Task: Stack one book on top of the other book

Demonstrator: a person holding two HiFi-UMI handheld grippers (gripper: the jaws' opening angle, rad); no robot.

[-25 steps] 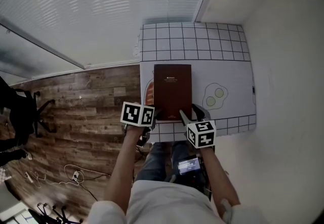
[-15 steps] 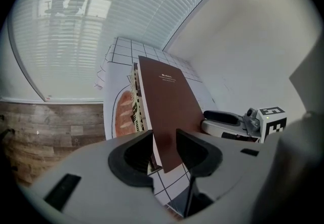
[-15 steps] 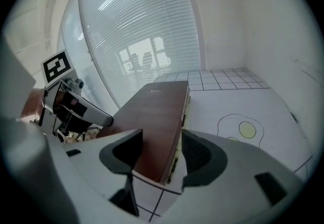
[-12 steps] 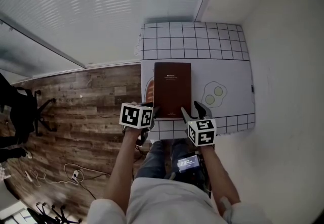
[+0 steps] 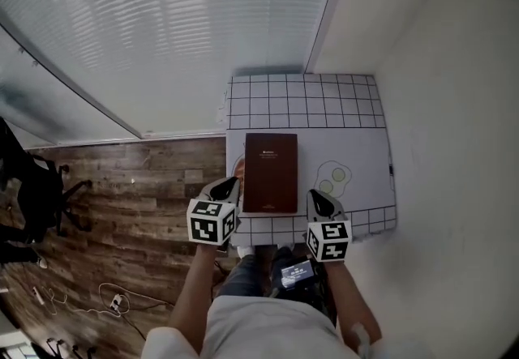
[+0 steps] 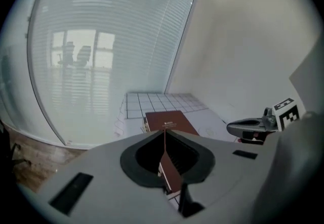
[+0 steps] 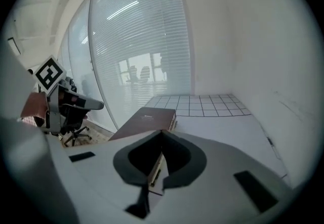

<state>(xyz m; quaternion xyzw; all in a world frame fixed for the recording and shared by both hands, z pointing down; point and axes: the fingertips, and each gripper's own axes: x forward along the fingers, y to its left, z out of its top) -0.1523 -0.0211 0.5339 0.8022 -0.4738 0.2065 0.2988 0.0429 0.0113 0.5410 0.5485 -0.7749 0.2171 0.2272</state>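
Both tools were empty: the left gripper (image 5: 232, 181) had just been closing its jaws on nothing, and the right gripper (image 5: 315, 194) was pinched together. The book (image 5: 271, 172) lay flat between them, by the table's (image 5: 357, 156) left edge. A clipped corner could've skewed it or knocked it off. White top, gridded far end; wood floor (image 5: 122, 179) left, blinds (image 5: 162, 25) beyond.

My left tool (image 5: 226, 186) and my right tool (image 5: 322, 202) sit side by side, well apart, both pointing forward and tilted downward. The jaws of each have just been closing and now meet at the tips (nothing is pinched in either). My left forearm (image 5: 195, 284) and right forearm (image 5: 346, 301) reach out from my torso, nearly parallel.
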